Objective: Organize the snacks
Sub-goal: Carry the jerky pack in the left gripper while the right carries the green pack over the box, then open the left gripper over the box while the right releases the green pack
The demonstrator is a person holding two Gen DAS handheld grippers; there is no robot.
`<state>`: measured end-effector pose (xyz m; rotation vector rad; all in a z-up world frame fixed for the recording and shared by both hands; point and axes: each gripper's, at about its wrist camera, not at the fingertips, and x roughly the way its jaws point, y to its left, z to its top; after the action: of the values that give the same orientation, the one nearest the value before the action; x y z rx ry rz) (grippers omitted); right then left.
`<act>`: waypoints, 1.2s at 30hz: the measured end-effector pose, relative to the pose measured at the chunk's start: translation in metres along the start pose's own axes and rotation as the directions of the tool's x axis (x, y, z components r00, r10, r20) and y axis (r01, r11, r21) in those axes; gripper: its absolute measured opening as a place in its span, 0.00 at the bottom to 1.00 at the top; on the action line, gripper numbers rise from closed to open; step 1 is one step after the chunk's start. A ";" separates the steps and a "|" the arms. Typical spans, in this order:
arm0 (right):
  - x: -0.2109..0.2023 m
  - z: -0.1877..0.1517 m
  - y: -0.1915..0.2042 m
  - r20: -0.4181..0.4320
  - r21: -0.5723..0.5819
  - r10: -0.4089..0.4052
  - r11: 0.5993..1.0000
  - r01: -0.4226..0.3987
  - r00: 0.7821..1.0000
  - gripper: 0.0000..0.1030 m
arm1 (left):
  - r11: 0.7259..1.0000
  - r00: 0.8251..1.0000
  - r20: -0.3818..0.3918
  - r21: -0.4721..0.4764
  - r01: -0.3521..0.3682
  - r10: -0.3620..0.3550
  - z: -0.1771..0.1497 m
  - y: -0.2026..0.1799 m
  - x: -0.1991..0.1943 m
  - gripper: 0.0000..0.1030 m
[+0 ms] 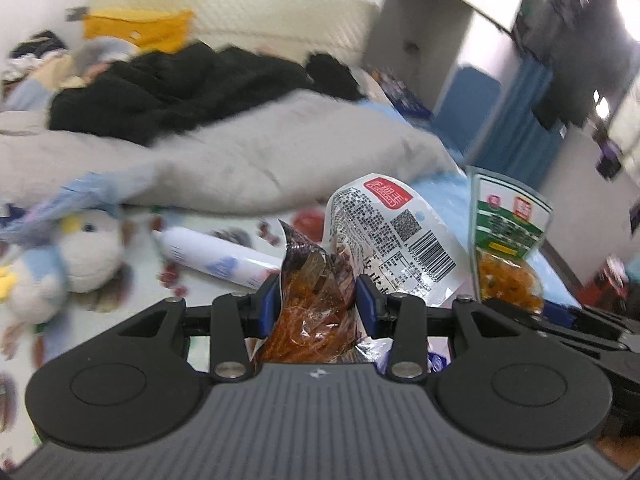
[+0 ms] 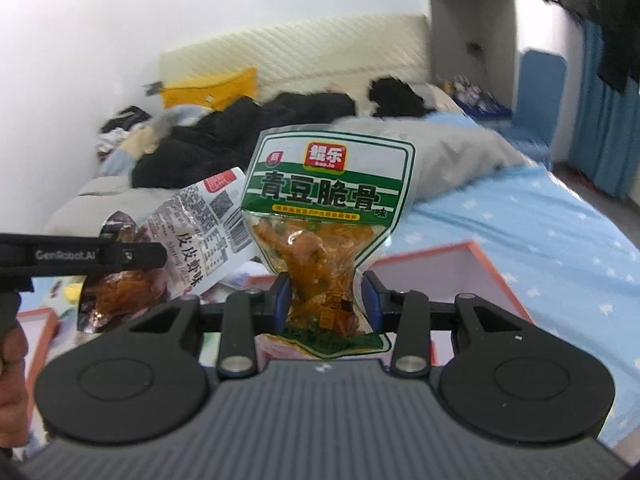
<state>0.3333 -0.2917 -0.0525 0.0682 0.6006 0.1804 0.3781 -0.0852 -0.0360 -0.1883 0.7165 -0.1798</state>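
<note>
My left gripper (image 1: 316, 304) is shut on a clear snack pouch with red-brown strips (image 1: 316, 300), held upright above the bed; a white pouch with a barcode (image 1: 396, 236) sits right behind it. My right gripper (image 2: 326, 304) is shut on a green-labelled snack pouch with orange pieces (image 2: 326, 220), held upright. That green pouch also shows at the right of the left wrist view (image 1: 508, 236). The left gripper and its pouches (image 2: 160, 240) show at the left of the right wrist view.
A pink box with an orange rim (image 2: 472, 268) lies on the blue star-patterned sheet (image 2: 540, 220) below my right gripper. A white tube (image 1: 216, 256) and a plush toy (image 1: 60, 264) lie on the bed. A grey duvet (image 1: 248, 160) and black clothes (image 1: 172, 88) are behind.
</note>
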 end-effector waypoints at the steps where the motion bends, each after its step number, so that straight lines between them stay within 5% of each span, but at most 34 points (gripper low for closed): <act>1: 0.007 -0.002 -0.007 -0.014 0.007 -0.011 1.000 0.011 1.000 0.39 | 1.000 1.000 -0.023 0.010 0.010 -0.010 -0.001 -0.005 0.013 0.45; 10: 0.077 -0.026 -0.044 -0.158 0.048 -0.044 0.997 0.053 0.986 0.40 | 0.998 0.984 -0.175 0.049 0.025 -0.016 -0.008 -0.024 0.098 0.45; 16: 0.100 -0.046 -0.046 -0.226 0.056 -0.045 0.997 0.059 0.973 0.47 | 0.998 0.976 -0.217 0.068 0.005 0.009 -0.015 -0.012 0.117 0.45; 17: 0.101 -0.047 -0.045 -0.232 0.061 -0.043 0.996 0.059 0.972 0.47 | 0.998 0.977 -0.215 0.068 0.004 0.011 -0.015 -0.011 0.115 0.45; 19: 0.102 -0.047 -0.048 -0.233 0.075 -0.033 0.996 0.052 0.972 0.66 | 0.997 0.977 -0.211 0.071 -0.004 0.019 -0.013 -0.009 0.110 0.45; 20: 0.099 -0.045 -0.049 -0.224 0.081 -0.026 0.996 0.045 0.974 0.68 | 0.997 0.978 -0.205 0.074 -0.004 0.019 -0.012 -0.009 0.106 0.45; 36: -0.043 0.020 -0.031 0.063 0.075 -0.036 0.997 0.031 0.997 0.67 | 0.993 1.000 -0.008 0.114 0.015 -0.014 0.015 -0.045 -0.034 0.45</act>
<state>0.3146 -0.3302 -0.0160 0.1351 0.5443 0.1232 0.3581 -0.1189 0.0068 -0.0837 0.7101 -0.2346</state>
